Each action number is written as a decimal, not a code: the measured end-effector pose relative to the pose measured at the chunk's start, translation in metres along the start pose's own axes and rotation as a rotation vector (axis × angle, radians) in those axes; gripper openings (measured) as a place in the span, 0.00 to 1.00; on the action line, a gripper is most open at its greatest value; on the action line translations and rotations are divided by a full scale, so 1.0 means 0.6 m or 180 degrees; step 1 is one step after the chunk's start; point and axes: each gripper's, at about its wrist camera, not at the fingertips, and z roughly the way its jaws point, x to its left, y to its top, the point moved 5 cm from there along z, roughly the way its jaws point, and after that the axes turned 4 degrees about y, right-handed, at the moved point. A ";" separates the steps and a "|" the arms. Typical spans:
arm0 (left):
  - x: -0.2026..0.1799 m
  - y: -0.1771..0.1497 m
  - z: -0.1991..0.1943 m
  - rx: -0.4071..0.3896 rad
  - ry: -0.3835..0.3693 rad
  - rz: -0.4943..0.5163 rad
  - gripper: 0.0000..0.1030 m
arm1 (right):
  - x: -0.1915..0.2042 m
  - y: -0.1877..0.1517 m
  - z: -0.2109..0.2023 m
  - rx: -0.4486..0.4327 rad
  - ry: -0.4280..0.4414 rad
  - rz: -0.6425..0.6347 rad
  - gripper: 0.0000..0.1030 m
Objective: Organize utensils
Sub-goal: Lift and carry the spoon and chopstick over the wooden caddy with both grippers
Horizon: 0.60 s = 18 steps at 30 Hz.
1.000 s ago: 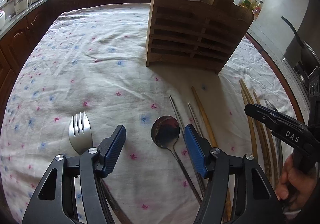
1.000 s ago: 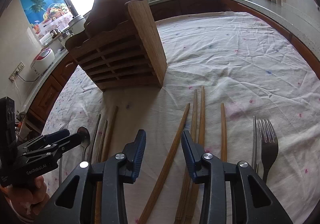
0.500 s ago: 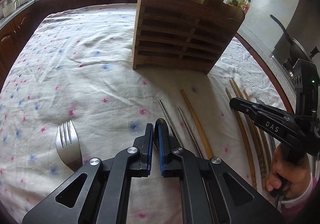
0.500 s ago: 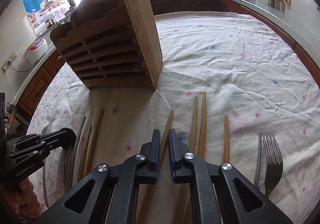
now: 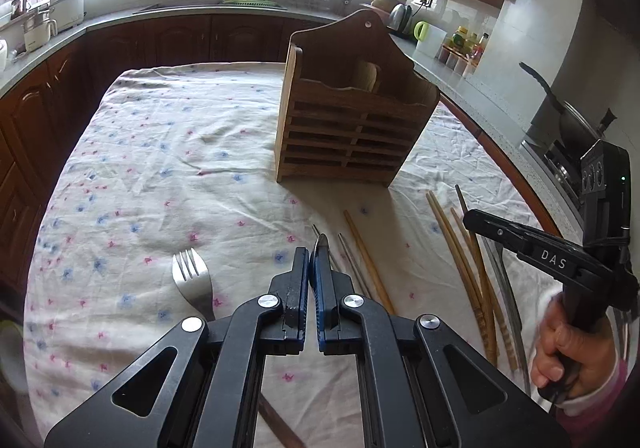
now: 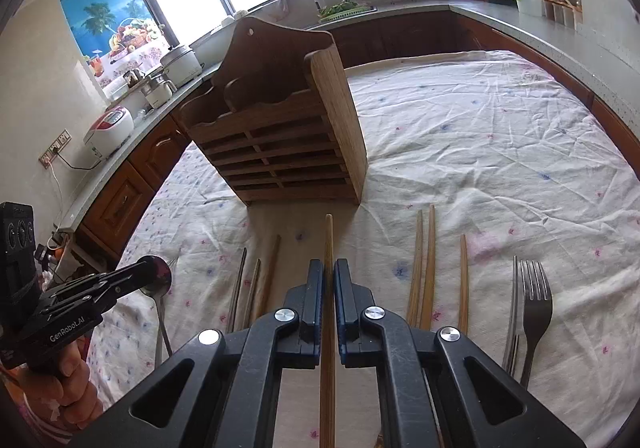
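Fingers, left: left gripper (image 5: 313, 268) is clamped on a spoon (image 6: 157, 278), whose bowl shows only edge-on as a sliver above the pads in the left wrist view; the right wrist view, lower left, shows the round bowl past the tips.
Fingers, right: right gripper (image 6: 328, 288) is clenched on a wooden chopstick (image 6: 328, 244), which runs down the middle of the frame between the blue pads and on past the lower edge.
Reason for the holds: each hand seems to have picked one utensil near mid-length so it can be stood into the wooden rack (image 5: 352, 120), probably tip or handle first.
Rack: upright on the flowered tablecloth (image 5: 160, 168), centre of both views, well apart from either held piece; its slots face the cameras.
Left on the cloth: a fork (image 5: 192, 284) at lower left of the left view; metal chopsticks (image 6: 244, 288) and more wooden chopsticks (image 6: 424, 268) lying lengthwise; another fork (image 6: 534, 300) at lower right of the right view.
Hidden: the spoon's handle sits behind the gripper body; the rack's compartments are dark inside, so their contents are hard to make out.
Cut off: the person shows only as a hand (image 5: 572, 348) on the right grip.
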 end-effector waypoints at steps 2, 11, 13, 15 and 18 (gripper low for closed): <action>0.000 0.002 -0.020 -0.0082 0.0018 0.0007 0.02 | 0.009 0.003 -0.019 -0.0072 0.0048 -0.0009 0.05; 0.003 0.020 -0.097 -0.0414 0.0029 0.0027 0.02 | 0.038 0.020 -0.083 -0.0330 0.0185 -0.0057 0.05; 0.005 0.023 -0.112 -0.0478 0.0033 0.0011 0.02 | 0.044 0.026 -0.099 -0.0403 0.0204 -0.0074 0.05; 0.008 0.028 -0.126 -0.0549 0.0061 -0.0008 0.02 | 0.049 0.035 -0.113 -0.0478 0.0228 -0.0092 0.05; 0.016 0.038 -0.143 -0.0667 0.0136 -0.0052 0.02 | 0.055 0.048 -0.130 -0.0608 0.0246 -0.0113 0.05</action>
